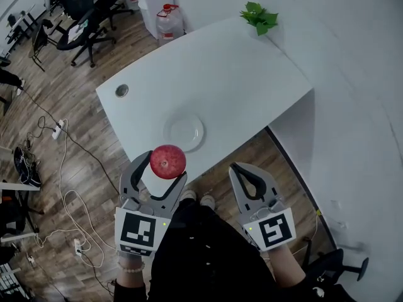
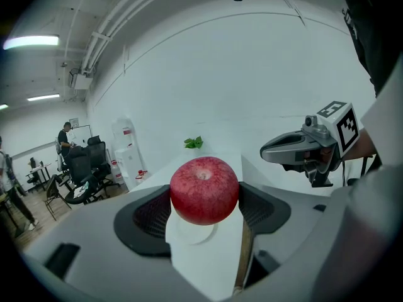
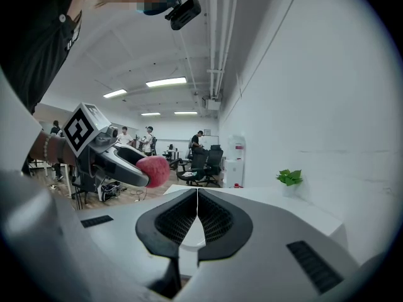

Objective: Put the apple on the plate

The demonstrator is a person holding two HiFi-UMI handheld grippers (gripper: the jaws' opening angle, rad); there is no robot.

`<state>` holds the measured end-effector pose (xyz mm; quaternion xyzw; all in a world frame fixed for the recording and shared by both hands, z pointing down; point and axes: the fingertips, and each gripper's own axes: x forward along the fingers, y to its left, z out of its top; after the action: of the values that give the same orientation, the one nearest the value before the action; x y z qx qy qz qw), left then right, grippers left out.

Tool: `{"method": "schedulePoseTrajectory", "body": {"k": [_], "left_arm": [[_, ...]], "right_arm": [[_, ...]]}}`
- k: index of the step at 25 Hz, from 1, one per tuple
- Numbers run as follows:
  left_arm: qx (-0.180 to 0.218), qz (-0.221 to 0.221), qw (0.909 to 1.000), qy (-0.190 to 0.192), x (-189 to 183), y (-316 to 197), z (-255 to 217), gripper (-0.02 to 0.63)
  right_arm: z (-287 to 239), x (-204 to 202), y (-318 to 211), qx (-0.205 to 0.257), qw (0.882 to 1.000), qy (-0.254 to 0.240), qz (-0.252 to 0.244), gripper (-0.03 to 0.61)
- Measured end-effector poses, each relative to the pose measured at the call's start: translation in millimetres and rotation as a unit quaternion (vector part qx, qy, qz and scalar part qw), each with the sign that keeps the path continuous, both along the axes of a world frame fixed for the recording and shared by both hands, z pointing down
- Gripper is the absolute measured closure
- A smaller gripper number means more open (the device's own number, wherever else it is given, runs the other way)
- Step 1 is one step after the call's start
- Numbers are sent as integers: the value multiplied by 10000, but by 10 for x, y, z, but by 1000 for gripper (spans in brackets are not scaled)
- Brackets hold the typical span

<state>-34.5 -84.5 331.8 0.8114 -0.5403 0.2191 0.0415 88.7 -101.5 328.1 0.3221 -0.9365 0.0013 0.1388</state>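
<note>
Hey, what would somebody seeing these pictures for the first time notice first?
The red apple, clamped in the left gripper and held up near the front edge of the white table. Just beyond it an empty white plate lies on the table, and the right gripper hangs alongside, jaws together on nothing.

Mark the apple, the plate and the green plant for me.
apple [image 1: 168, 161], head view, red top face.
plate [image 1: 184, 133], head view, bare centre.
green plant [image 1: 259, 17], head view, leaves.

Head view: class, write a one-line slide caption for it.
Left tongs hold the apple near the plate; right tongs shut and empty.
</note>
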Motion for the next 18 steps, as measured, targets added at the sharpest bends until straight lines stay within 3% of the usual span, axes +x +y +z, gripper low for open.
{"method": "schedulePoseTrajectory", "body": {"k": [18], "left_arm": [[-6, 210, 9998, 39, -156, -210, 32, 266]], "right_arm": [[0, -157, -100, -9, 9997, 81, 212, 537]]}}
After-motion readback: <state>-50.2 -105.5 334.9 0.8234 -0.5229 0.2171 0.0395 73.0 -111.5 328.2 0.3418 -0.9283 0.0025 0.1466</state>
